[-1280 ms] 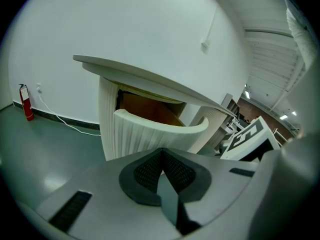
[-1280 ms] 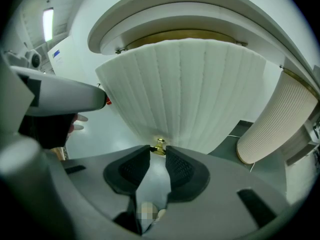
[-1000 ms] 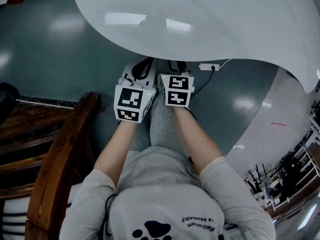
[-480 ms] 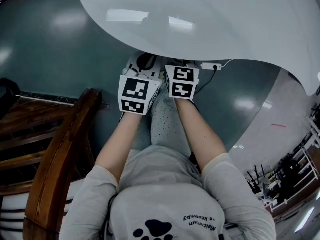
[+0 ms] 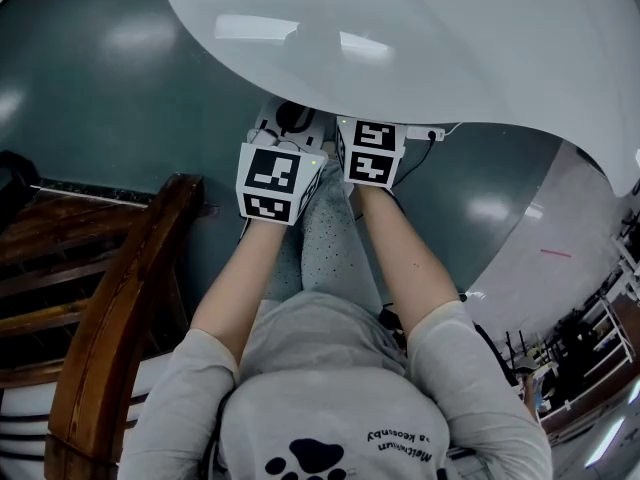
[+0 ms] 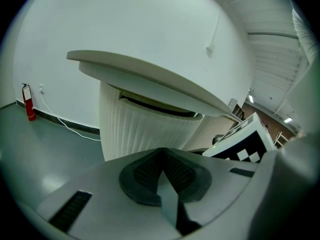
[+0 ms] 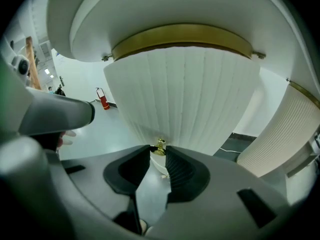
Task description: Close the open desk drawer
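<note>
Wooden chair (image 5: 125,303) — power strip (image 5: 421,133)

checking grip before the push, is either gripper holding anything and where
The right gripper appears to pinch the brass knob between its jaw tips. The left gripper is shut and holds nothing.

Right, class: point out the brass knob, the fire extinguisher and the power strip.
brass knob (image 7: 159,146): right gripper view, on its rounded head.
fire extinguisher (image 6: 29,106): left gripper view, on its red body.
power strip (image 5: 417,133): head view, on the middle of its white casing.
</note>
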A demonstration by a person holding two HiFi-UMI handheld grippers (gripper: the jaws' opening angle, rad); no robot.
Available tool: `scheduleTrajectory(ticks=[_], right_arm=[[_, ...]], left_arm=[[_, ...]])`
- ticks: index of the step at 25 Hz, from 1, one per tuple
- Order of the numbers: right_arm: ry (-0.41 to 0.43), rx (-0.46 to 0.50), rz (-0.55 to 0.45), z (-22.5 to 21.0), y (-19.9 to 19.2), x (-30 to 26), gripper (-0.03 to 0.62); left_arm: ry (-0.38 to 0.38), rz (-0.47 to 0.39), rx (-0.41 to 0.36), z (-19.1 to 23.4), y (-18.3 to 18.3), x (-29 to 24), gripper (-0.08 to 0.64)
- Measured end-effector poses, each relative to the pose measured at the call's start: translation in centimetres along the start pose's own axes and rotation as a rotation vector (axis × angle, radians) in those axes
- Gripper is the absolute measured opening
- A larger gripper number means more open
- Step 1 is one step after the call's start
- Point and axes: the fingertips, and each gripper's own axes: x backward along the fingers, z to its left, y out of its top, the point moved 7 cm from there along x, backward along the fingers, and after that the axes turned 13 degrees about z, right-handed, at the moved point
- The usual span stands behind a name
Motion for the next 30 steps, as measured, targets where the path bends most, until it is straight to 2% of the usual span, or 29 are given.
scheduleTrajectory(ticks=[20,25,30], right_arm=[[-0.043,0.011,-0.039,-0.5,1.5,-0.3,0.112],[-0.054,0.008,-0.097,-0.4,1.5,1.8,0.109],[-0.053,0.006,-0.093,-0.9,0.7,4.2,0.065]], left_arm=[[0.016,-0.001,-0.001,-0.3,0.2,0.5,0.006],[0.02,0.011,-0.009,-1.1,0.0,1.4,0.006],[0.027,0.008,-0.023,-2.5,0.4,2.6,0.006]])
